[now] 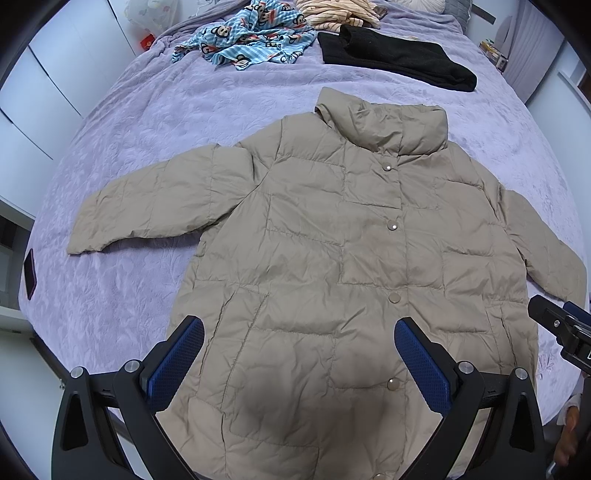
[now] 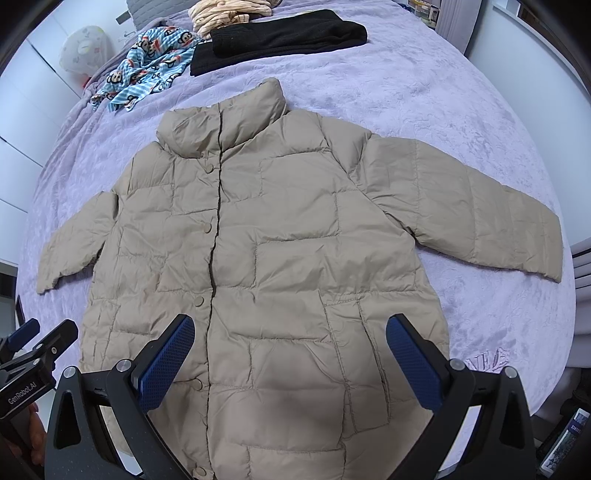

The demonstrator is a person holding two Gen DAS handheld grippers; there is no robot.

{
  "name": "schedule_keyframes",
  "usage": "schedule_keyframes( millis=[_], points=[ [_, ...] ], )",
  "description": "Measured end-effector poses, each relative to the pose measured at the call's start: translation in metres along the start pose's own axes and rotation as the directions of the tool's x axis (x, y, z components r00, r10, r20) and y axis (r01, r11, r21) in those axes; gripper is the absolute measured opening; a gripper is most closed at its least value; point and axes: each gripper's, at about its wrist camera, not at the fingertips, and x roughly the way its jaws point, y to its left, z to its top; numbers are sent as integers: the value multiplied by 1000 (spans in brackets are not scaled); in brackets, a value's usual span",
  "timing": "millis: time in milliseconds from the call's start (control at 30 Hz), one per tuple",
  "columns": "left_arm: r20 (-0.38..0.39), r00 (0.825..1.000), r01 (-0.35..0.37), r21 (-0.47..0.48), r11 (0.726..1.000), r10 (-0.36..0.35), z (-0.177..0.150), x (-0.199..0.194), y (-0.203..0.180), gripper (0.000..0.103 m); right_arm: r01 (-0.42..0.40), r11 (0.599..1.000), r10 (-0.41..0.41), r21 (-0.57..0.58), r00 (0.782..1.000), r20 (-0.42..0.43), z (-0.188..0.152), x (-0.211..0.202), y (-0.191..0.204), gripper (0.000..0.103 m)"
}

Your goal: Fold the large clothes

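Left tongs [image 1: 299,360]: spread wide, gripping nothing, hovering above the lower front of the jacket, left of the snap placket.
Right tongs [image 2: 290,356]: likewise spread wide and carrying nothing, hovering above the lower front beside the slanted pocket [image 2: 364,332].
Beige quilted jacket [image 1: 351,258]: lying face up and flat on the bed [image 1: 155,122], snaps closed, collar pointing away, hem nearest; sleeves sticking out to each side.
Left sleeve [image 1: 147,206] and right sleeve [image 2: 491,218]: resting on the lavender cover, angled downward, cuffs well apart from the body.
Beyond the collar: folded black garment [image 1: 395,59], blue cartoon-print garment [image 1: 247,37], striped cream garment [image 1: 340,13]; all well apart from the jacket.
Dark flat object [image 1: 29,269] near the bed's left edge; nature unclear.

Step judged in hand: beginning the first fold, most likely bringing sleeves in over the chest.
Handling notes: pinching each cuff through both layers; lifting rather than dragging, since slick padded fabric is likely to slide; laying each sleeve across the front; pressing trapped air out before folding hem toward collar; keeping side seams parallel.
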Motion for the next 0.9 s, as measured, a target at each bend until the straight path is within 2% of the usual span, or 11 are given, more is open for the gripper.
schedule_keyframes(
  millis=[900],
  points=[
    [-16,1000,13,-20,1000,-13,-3,-4,-1,103,-32,999,32,19,999,3,-4,1,-6,103]
  ],
)
